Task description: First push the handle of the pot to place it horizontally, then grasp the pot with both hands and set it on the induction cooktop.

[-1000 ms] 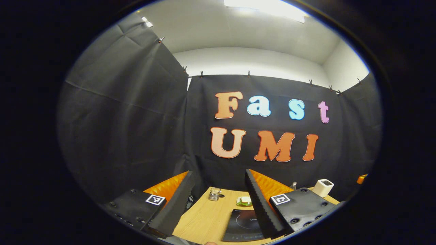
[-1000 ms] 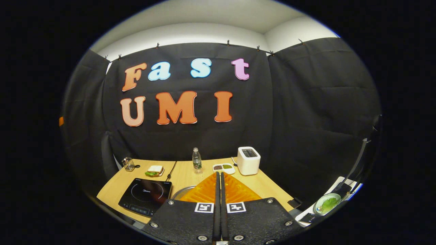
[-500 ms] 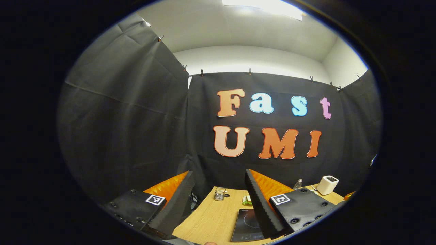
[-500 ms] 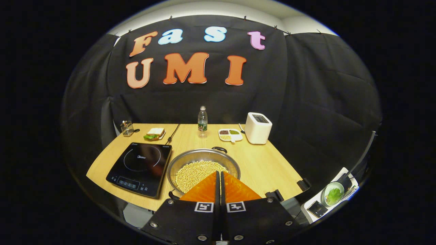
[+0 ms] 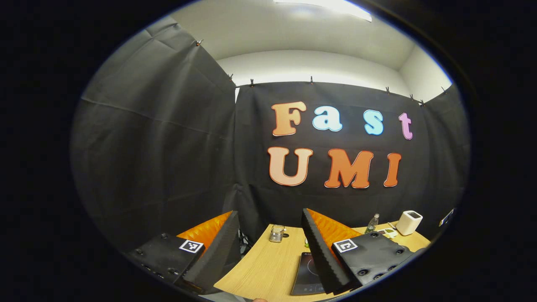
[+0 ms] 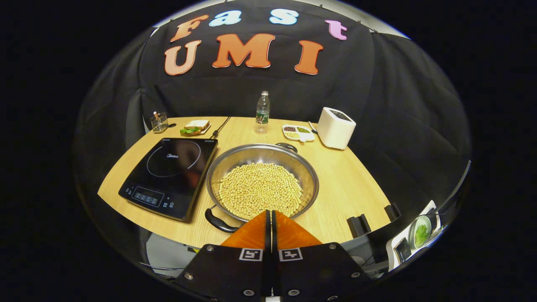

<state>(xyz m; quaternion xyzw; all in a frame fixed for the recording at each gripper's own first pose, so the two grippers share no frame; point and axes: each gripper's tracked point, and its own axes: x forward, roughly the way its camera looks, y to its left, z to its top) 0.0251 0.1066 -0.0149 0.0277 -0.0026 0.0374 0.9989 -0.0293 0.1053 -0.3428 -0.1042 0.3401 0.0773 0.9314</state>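
A wide steel pot [image 6: 262, 184] full of pale beans stands on the wooden table [image 6: 348, 188]. One black handle [image 6: 219, 221] points to the near left, the other [image 6: 287, 146] to the far right. The black induction cooktop [image 6: 170, 170] lies just left of the pot. My right gripper [image 6: 269, 214] hangs shut above the pot's near rim, nothing between its fingers. In the left gripper view, my left gripper [image 5: 268, 218] is open, held high over the table's left end, and part of the cooktop [image 5: 308, 274] shows by its right finger.
Along the table's far edge stand a glass jar [image 6: 160, 123], a sandwich [image 6: 194, 126], a water bottle [image 6: 262, 111], a divided dish [image 6: 297, 132] and a white toaster [image 6: 336, 128]. Two black clamps [image 6: 356, 225] sit on the near right edge. A side tray [image 6: 413, 243] holds a bowl of greens.
The right gripper has tilted down and come nearer, so the pot and whole table now show. The left gripper view has shifted slightly left. Both grippers keep their states.
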